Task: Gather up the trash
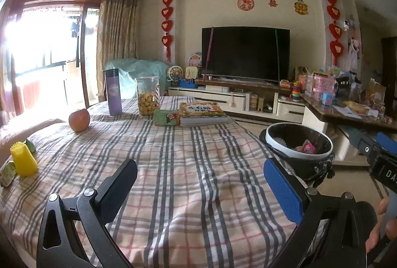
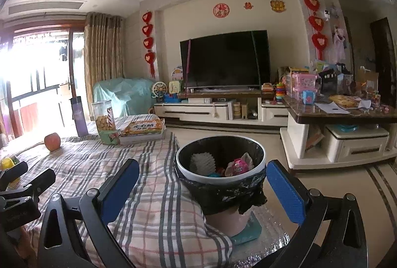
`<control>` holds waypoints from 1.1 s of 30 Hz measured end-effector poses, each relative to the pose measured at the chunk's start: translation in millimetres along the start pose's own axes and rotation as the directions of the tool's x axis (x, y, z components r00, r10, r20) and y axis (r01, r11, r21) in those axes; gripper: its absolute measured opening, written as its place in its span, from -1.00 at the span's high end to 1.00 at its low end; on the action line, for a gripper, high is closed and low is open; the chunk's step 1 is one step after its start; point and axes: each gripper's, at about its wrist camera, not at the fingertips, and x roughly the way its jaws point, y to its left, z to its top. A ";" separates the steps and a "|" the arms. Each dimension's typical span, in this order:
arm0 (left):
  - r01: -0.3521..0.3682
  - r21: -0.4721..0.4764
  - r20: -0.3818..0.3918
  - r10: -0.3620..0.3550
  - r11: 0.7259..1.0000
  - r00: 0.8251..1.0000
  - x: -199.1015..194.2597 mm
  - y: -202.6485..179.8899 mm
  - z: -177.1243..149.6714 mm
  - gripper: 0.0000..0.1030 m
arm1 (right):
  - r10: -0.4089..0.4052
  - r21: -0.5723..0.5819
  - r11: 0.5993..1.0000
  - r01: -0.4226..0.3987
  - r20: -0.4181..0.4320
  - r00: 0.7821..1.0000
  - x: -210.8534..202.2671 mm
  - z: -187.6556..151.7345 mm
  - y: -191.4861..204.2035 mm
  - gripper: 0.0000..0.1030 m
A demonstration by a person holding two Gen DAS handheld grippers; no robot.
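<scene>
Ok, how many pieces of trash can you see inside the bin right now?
3, at least: a white ribbed foam piece at the left of the trash bin, a pink wrapper at the right, something teal between them. More may lie hidden underneath.

The checked cloth on the desk (image 1: 198,168) lies bare across its middle and near edge, so the wide-spread left gripper (image 1: 201,183) has free passage straight ahead. Obstacles crowd the far end: a purple bottle (image 1: 113,92), a cookie jar (image 1: 148,96), a green box (image 1: 166,117) and a stack of books (image 1: 203,114). An apple (image 1: 79,119) and a yellow ridged piece (image 1: 23,162) stand along the left edge. At the right edge the trash bin (image 2: 219,170) sits just beside the desk, its mouth open from above, between the spread fingers of the right gripper (image 2: 201,184).
</scene>
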 end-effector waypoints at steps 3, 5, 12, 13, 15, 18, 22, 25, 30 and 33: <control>-0.004 0.011 0.004 0.004 1.000 1.000 -0.4 -0.7 -1.9 -0.99 | 0.003 -0.001 1.000 -0.003 0.004 1.000 -1.1 -0.3 0.8 -1.00; -0.006 0.013 0.001 0.006 1.000 1.000 -0.3 -1.1 -2.3 -0.99 | 0.006 -0.004 1.000 -0.006 0.004 1.000 -1.2 -0.3 1.7 -1.00; -0.014 -0.001 0.007 0.014 1.000 1.000 -0.1 5.0 -2.2 -0.99 | 0.029 -0.005 1.000 -0.030 -0.026 0.999 3.3 -3.2 4.9 -1.00; -0.016 -0.001 0.006 0.017 1.000 1.000 0.3 5.2 -2.5 -0.99 | 0.032 -0.006 0.999 -0.033 -0.028 0.999 3.8 -4.0 5.8 -1.00; -0.017 -0.003 0.008 0.017 1.000 1.000 0.5 5.9 -3.5 -0.99 | 0.038 -0.009 0.999 -0.038 -0.033 0.999 4.3 -5.1 7.4 -1.00; -0.021 -0.002 0.014 0.021 1.000 1.000 0.9 6.5 -3.6 -0.99 | 0.046 -0.007 0.999 -0.046 -0.040 0.998 4.7 -5.6 7.8 -1.00; -0.019 -0.002 0.016 0.019 1.000 1.000 2.1 7.1 -4.4 -0.99 | 0.058 0.001 0.998 -0.058 -0.047 0.997 4.8 -6.2 8.1 -1.00; -0.017 -0.002 0.016 0.017 1.000 1.000 2.1 7.7 -4.7 -0.99 | 0.065 -0.001 0.998 -0.065 -0.049 0.997 4.7 -6.2 9.5 -1.00; -0.024 0.002 0.025 0.024 1.000 0.999 0.9 8.4 -5.6 -0.99 | 0.077 -0.007 0.997 -0.078 -0.055 0.995 5.5 -6.9 12.7 -1.00; -0.026 -0.002 0.031 0.026 1.000 0.999 0.5 9.5 -6.1 -0.99 | 0.085 -0.009 0.996 -0.085 -0.062 0.994 6.6 -7.5 13.6 -1.00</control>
